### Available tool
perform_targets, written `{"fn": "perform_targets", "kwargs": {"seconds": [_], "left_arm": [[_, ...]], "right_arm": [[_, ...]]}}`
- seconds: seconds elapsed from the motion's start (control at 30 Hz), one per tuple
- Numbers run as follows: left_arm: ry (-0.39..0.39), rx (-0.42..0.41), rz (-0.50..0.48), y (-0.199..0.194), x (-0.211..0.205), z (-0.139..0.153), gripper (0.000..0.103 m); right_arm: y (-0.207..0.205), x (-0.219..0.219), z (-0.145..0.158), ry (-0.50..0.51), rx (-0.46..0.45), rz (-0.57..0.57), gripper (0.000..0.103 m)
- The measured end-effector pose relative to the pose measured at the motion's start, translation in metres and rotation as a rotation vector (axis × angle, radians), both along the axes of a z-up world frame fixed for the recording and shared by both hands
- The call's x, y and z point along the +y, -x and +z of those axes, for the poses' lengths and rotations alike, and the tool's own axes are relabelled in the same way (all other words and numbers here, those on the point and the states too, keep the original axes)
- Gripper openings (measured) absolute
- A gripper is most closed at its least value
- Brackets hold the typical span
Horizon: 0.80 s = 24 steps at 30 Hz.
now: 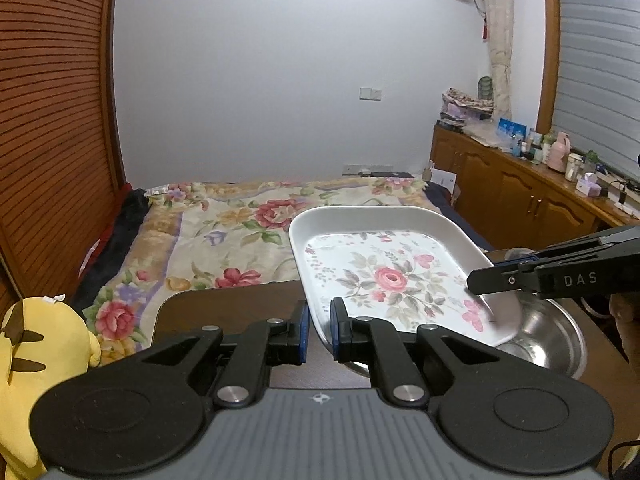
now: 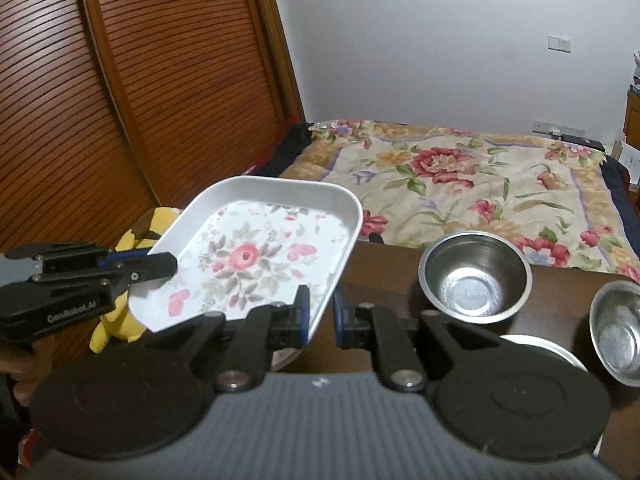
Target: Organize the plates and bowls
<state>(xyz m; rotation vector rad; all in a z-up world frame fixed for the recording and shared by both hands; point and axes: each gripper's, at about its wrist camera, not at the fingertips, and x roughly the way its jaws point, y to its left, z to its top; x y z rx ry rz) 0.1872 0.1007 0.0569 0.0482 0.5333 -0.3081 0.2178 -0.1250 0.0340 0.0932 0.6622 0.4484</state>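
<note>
The left tool (image 1: 319,330) is clamped on the near edge of a white rectangular plate (image 1: 384,276) with a rose print, held tilted above the dark bench (image 1: 224,304). The right tool (image 1: 480,280) reaches in from the right and grips the plate's right rim. Below that corner sits a steel bowl (image 1: 548,340); a floral bedspread (image 1: 224,232) lies beyond, and a yellow plush toy (image 1: 36,344) at left.

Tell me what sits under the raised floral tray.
Under the floral tray, a steel bowl shows on the dark table. The tray covers part of the bowl.
</note>
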Motion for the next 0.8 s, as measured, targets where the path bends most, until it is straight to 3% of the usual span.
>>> {"fn": "perform_targets", "kwargs": {"seconds": [0.8], "left_arm": [[0.002, -0.011, -0.029, 0.042, -0.004, -0.013, 0.012]], "right_arm": [[0.051, -0.017, -0.011, -0.029, -0.029, 0.017, 0.014]]}}
